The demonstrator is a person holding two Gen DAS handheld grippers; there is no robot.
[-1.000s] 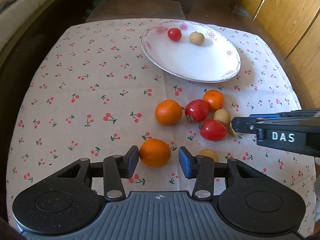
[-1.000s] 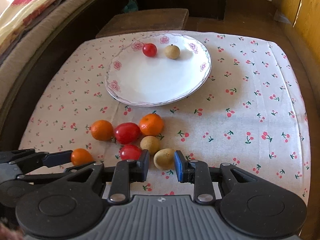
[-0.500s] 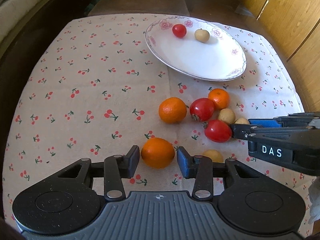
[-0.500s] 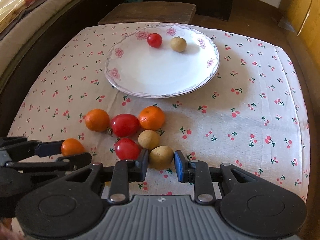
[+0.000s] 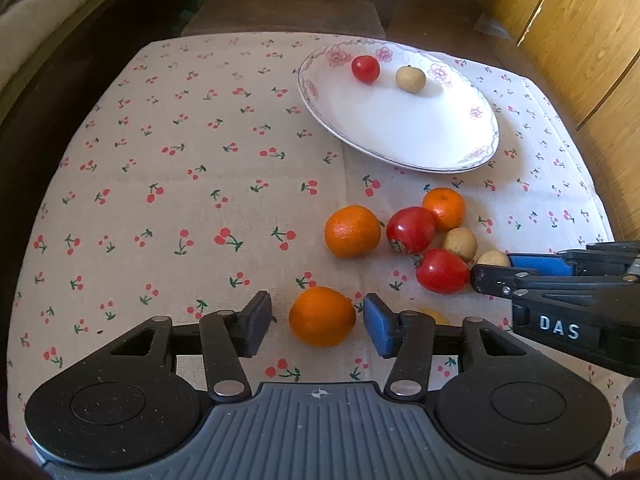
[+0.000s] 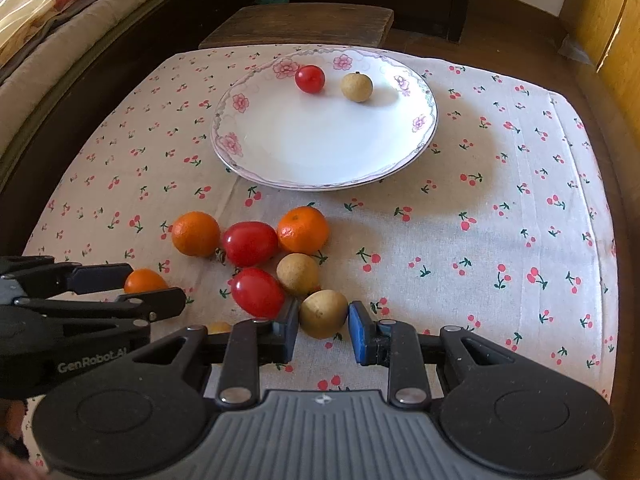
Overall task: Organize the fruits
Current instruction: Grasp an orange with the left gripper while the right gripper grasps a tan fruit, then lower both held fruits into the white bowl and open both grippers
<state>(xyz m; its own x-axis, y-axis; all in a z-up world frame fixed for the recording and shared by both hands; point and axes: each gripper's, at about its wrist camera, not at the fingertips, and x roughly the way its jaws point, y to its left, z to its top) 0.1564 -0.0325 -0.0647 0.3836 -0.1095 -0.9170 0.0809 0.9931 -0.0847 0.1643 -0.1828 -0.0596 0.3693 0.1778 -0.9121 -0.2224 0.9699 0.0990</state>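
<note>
Fruit lies loose on the cherry-print cloth (image 5: 180,160), near side of the plate (image 6: 320,152). The left gripper (image 5: 316,320) straddles an orange (image 5: 322,316), long axis running left to right; its jaws have just been opening, pads clear on both sides. The right gripper (image 6: 323,318) is clenched on a tan oval fruit (image 6: 323,313), long axis tilted up to the right. On the plate's far side sit a small tomato (image 6: 309,79) and a tan round fruit (image 6: 356,87).

Plate (image 6: 248,168) behind fruit cluster (image 6: 256,256)
</note>
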